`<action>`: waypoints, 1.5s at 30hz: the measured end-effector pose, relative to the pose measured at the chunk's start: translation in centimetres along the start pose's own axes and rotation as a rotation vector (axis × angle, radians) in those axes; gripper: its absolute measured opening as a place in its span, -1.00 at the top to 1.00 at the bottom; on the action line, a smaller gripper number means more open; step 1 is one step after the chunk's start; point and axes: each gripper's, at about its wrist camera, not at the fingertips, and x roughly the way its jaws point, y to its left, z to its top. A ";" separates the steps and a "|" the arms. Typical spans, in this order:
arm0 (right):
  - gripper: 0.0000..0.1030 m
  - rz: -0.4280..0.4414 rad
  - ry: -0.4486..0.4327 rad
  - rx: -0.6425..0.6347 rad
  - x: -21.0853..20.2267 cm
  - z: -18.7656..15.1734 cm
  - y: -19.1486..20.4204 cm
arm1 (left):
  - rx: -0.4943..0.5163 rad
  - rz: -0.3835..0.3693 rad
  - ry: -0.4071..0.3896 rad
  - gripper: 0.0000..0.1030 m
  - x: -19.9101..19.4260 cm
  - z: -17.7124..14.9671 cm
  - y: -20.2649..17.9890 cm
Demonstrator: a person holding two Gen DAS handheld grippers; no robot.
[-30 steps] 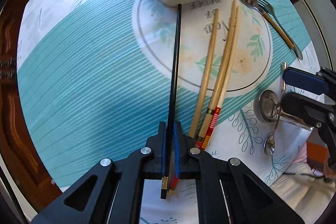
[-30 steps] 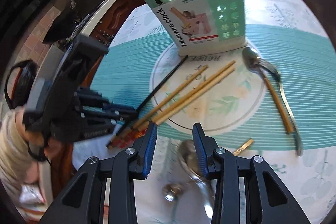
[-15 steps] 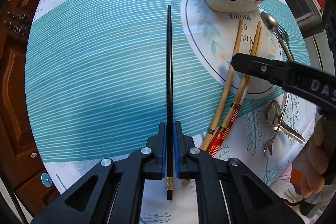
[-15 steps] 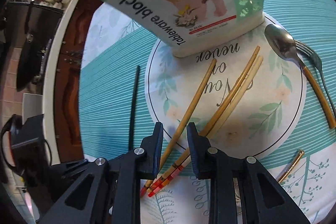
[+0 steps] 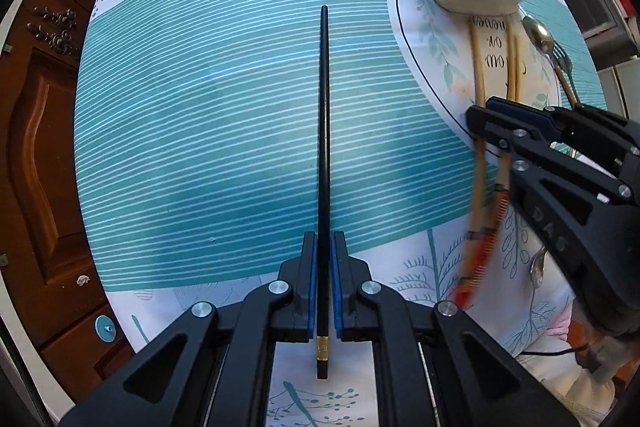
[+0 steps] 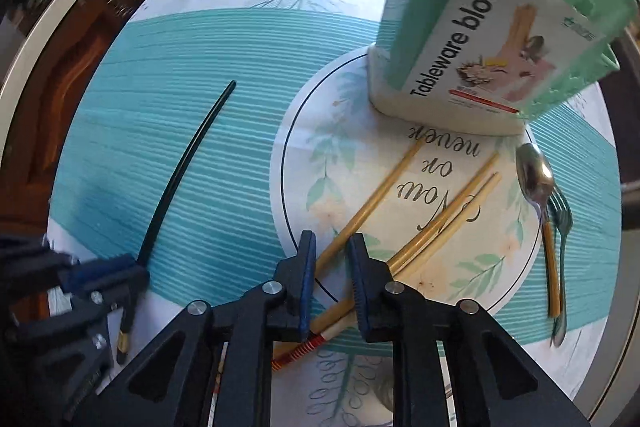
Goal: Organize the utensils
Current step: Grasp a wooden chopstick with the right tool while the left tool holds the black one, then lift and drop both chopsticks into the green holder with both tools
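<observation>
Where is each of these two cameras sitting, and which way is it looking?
Left wrist: rides on the left claw, looking down along its fingers at the striped cloth; the claw is shut on a black chopstick.
Right wrist: rides on the right claw, looking down at bamboo chopsticks; its jaws are closing around them.
Shared: both show the green tableware holder, the chopsticks, and the other claw.

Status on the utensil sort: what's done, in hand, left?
Done: nothing visibly stowed. In hand: left gripper clamps the black chopstick; right gripper is closing around a bamboo chopstick. Left: two more bamboo chopsticks, spoon, fork, all outside the green holder.
</observation>
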 end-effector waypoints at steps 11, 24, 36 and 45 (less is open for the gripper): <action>0.86 0.052 0.087 -0.122 -0.5 -1.8 0.4 | 0.052 0.081 0.021 0.87 0.5 0.0 -3.0; 0.90 0.483 -0.176 0.033 -6.1 -5.1 -4.0 | 0.025 -0.032 -0.302 0.93 -3.5 -4.7 -6.5; 0.90 0.498 -0.529 0.089 -14.8 -8.3 -9.5 | 0.008 -0.080 -0.735 0.93 -11.0 -7.2 -8.4; 0.90 0.396 -0.799 0.080 -23.8 -6.4 -13.1 | 0.124 -0.098 -0.985 0.93 -18.0 -5.8 -11.9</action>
